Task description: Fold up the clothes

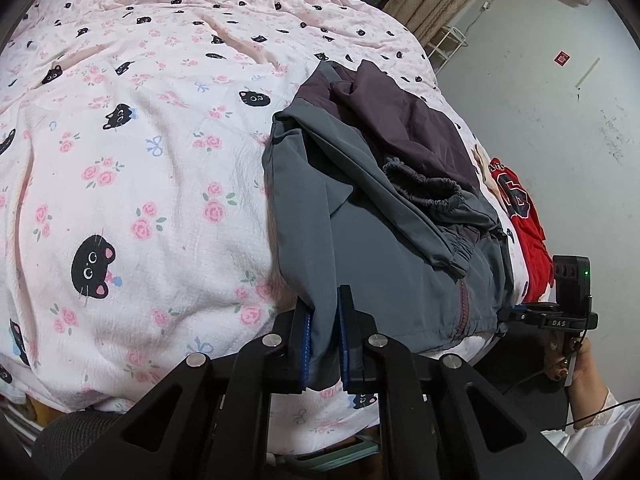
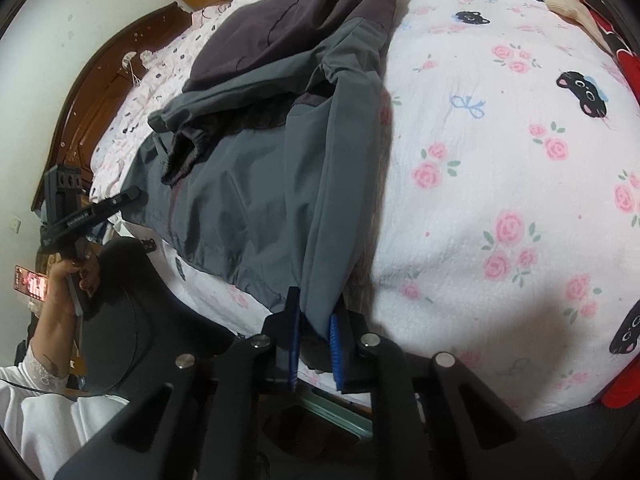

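Observation:
A grey jacket with dark purple panels (image 1: 384, 216) lies on the bed, its sleeves folded across the body. It also shows in the right wrist view (image 2: 248, 184). My left gripper (image 1: 324, 340) is shut on the jacket's hem corner at the bed's near edge. My right gripper (image 2: 314, 344) is shut on the other hem corner. The right gripper appears in the left wrist view (image 1: 516, 314) at the jacket's right hem. The left gripper appears in the right wrist view (image 2: 128, 194) at the jacket's left hem.
The bed carries a pink sheet with black cats and roses (image 1: 140, 140). A red garment (image 1: 524, 216) lies at the bed's right edge, also in the right wrist view (image 2: 624, 64). A dark wooden headboard (image 2: 104, 92) stands behind. A black chair back (image 2: 132, 280) is below.

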